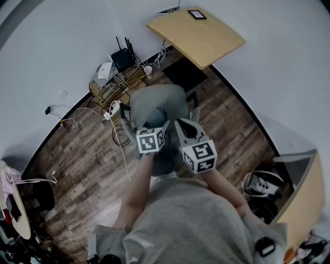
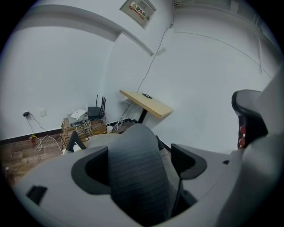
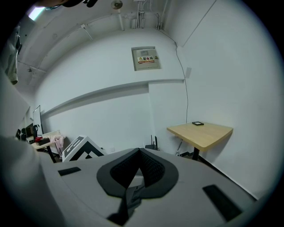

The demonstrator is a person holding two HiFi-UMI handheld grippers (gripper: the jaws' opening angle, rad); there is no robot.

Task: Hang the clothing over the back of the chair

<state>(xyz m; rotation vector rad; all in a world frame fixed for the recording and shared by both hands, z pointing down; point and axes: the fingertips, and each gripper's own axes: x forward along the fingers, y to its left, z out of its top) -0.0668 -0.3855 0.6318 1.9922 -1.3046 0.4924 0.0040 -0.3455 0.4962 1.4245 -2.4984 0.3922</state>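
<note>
A grey garment (image 1: 156, 105) lies draped over the chair (image 1: 164, 161) directly in front of me in the head view. My left gripper (image 1: 146, 125) reaches over the chair's near edge. In the left gripper view its jaws stand wide apart around a dark grey ribbed band (image 2: 135, 177); the right pad is clear of it. I cannot tell whether the band is cloth or chair back. Lighter grey cloth (image 2: 100, 141) lies beyond. My right gripper (image 1: 188, 127) hovers beside the left one. Its pads (image 3: 151, 166) meet in the right gripper view, with nothing seen between them.
A wooden desk (image 1: 198, 33) with a small dark tablet (image 1: 196, 14) stands against the far wall. Left of it is a low crate (image 1: 116, 80) with a router and tangled cables trailing over the wood floor. A cabinet (image 1: 304, 191) stands at right and a cluttered table (image 1: 15, 206) at left.
</note>
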